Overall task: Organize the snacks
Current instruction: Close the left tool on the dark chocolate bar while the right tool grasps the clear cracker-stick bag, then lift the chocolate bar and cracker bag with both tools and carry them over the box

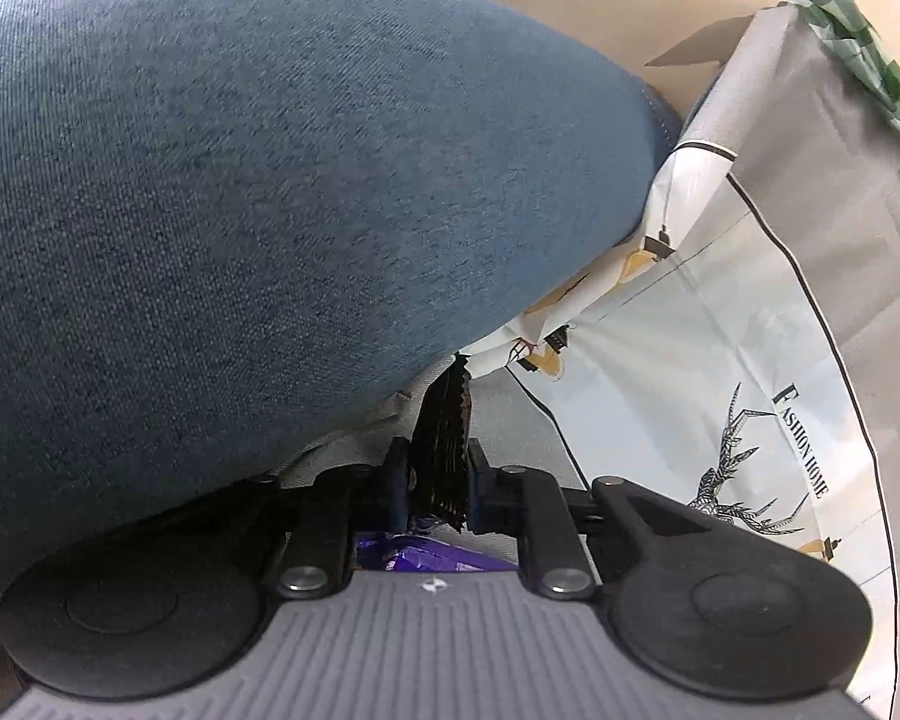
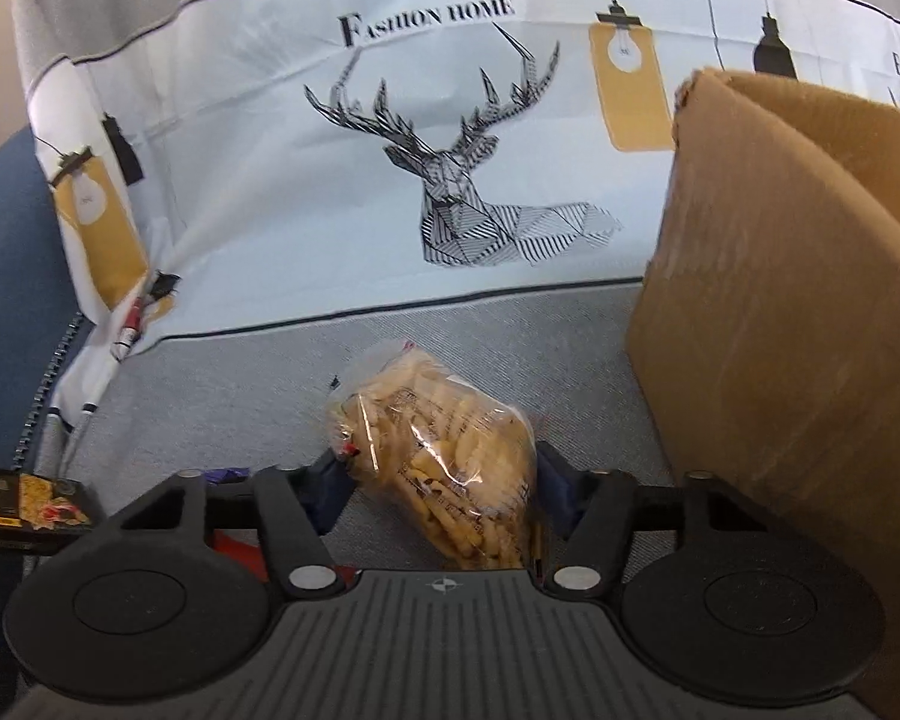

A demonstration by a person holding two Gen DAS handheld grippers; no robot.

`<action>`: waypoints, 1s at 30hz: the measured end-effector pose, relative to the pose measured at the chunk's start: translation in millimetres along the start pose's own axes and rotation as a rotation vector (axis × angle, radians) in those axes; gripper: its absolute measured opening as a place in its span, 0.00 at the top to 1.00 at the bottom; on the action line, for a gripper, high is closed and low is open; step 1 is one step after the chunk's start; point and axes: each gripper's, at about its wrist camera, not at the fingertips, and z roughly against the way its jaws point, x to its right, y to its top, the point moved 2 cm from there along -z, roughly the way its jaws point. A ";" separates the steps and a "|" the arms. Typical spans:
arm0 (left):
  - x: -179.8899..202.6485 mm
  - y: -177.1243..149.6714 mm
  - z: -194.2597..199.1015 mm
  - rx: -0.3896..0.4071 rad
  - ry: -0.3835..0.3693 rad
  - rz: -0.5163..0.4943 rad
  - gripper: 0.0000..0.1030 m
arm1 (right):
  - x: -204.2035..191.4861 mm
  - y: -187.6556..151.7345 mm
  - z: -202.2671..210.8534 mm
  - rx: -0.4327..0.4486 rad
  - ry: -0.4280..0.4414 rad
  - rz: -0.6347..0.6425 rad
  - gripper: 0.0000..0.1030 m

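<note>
In the left wrist view my left gripper (image 1: 438,468) is shut on a dark brown snack packet (image 1: 441,438) with a serrated edge, which stands upright between the pads. A purple wrapper (image 1: 426,558) lies just below it. In the right wrist view a clear bag of yellow snack sticks (image 2: 444,456) lies on the grey fabric surface (image 2: 210,408). My right gripper (image 2: 441,480) has a pad against each side of the bag.
A large blue cushion (image 1: 270,180) fills the left wrist view, close above the gripper. A white cloth with a deer print (image 2: 450,180) hangs behind. A cardboard box (image 2: 798,300) stands close on the right. A black and yellow packet (image 2: 24,498) lies at far left.
</note>
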 end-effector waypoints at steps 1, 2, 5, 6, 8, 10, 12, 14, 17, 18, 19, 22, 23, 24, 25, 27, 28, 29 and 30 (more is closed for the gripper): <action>1.2 0.4 1.8 0.004 -0.003 -0.005 0.82 | -0.2 0.5 2.2 0.008 0.002 0.005 0.43; 1.8 0.6 4.3 0.010 -0.007 -0.011 0.82 | -0.7 1.0 4.6 0.016 0.004 0.011 0.44; 6.7 2.4 9.1 0.022 -0.025 -0.033 0.83 | -4.0 4.1 12.0 0.034 0.024 0.024 0.45; 7.7 3.4 10.8 0.025 -0.031 -0.036 0.83 | -6.1 5.1 15.3 0.040 0.033 0.032 0.45; 8.5 5.7 13.5 0.026 -0.042 -0.039 0.83 | -10.4 5.4 21.4 0.052 0.047 0.052 0.45; 9.2 8.1 17.1 0.029 -0.055 -0.040 0.83 | -14.9 6.5 29.4 0.066 0.060 0.077 0.45; 9.9 9.3 22.7 0.037 -0.065 -0.049 0.83 | -17.4 6.6 39.6 0.083 0.074 0.105 0.45; 10.5 7.5 27.4 0.046 -0.080 -0.071 0.83 | -19.6 5.6 52.8 0.095 0.091 0.137 0.45; 11.4 4.2 41.1 0.054 -0.112 -0.132 0.83 | -22.9 2.0 77.4 0.105 0.129 0.187 0.45; 11.8 2.5 46.2 0.053 -0.128 -0.155 0.83 | -22.7 -0.9 88.6 0.105 0.143 0.202 0.45; 12.3 0.5 51.9 0.054 -0.142 -0.183 0.83 | -22.2 -3.8 98.7 0.103 0.158 0.211 0.45; 13.0 -10.7 70.0 0.049 -0.173 -0.272 0.83 | -20.8 -15.5 132.8 0.108 0.203 0.255 0.45; 14.7 -15.6 74.3 0.044 -0.177 -0.291 0.83 | -20.5 -20.0 143.3 0.113 0.212 0.274 0.45; 13.4 -21.4 81.4 0.038 -0.181 -0.310 0.83 | -19.4 -25.0 154.1 0.115 0.225 0.294 0.45; 11.5 -28.1 89.6 0.030 -0.187 -0.328 0.83 | -18.2 -29.1 162.2 0.117 0.236 0.306 0.45; 8.8 -40.1 102.4 0.023 -0.200 -0.357 0.83 | -14.7 -36.8 177.4 0.133 0.251 0.324 0.45; 9.0 -46.3 107.3 0.025 -0.205 -0.371 0.83 | -11.9 -40.2 184.1 0.145 0.256 0.329 0.45; 9.0 -51.9 111.1 0.030 -0.208 -0.387 0.83 | -9.2 -42.5 188.9 0.154 0.259 0.329 0.45; 8.3 -55.6 113.3 0.034 -0.209 -0.402 0.83 | -6.1 -43.8 193.3 0.159 0.263 0.325 0.45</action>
